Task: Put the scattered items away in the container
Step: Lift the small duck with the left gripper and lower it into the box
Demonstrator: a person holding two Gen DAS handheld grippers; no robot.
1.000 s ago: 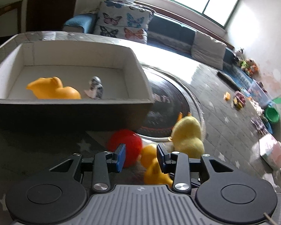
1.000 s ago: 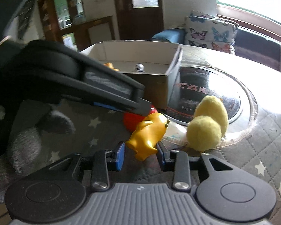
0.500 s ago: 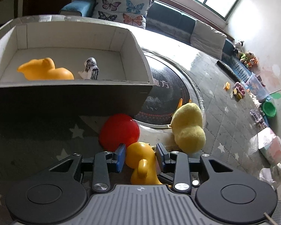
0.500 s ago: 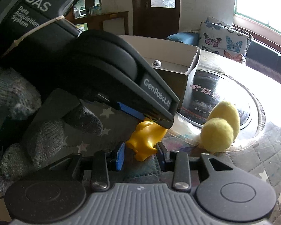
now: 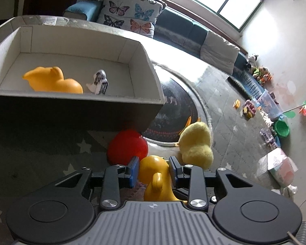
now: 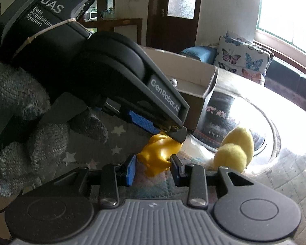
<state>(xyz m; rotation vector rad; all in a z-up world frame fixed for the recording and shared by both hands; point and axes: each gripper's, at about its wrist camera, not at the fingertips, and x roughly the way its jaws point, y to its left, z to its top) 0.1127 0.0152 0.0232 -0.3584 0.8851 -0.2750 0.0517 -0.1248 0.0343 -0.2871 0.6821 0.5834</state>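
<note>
**A:** Your left hand-held gripper (image 5: pixel 153 170) has its two pads either side of the yellow rubber duck (image 5: pixel 156 175), which sits on the worktop (image 5: pixel 40 143) right between them. The pads look closed against the duck's flanks, or very nearly. Your right hand-held gripper (image 6: pixel 153 166) stands apart, and the same duck (image 6: pixel 160 152) lies just ahead of its tips.

**B:** How will it handle?

**A:** My guess is light, hollow and squashy, with a smooth skin that could slip out if you pinch the rounded top. Take it across the widest part of the body, low down. The fuzzy yellow chick (image 5: pixel 195 145), just ahead and to the right of your left hand-held gripper, should be soft and easy to hold. The red ball (image 5: pixel 127 148), ahead and to the left, is round and likely to roll.

**B:** And the box?

**A:** The cardboard box (image 5: pixel 77 110) stands further ahead and to the left. It already holds an orange duck (image 5: pixel 51 80) and a small black-and-white figure (image 5: pixel 99 81).

**B:** What can't you see?

**A:** The duck's base is hidden behind the gripper body, so I can't tell whether it's lifted. From the right side your gloved hand (image 6: pixel 20 126) and the left tool cover the ball and most of the box.
</note>
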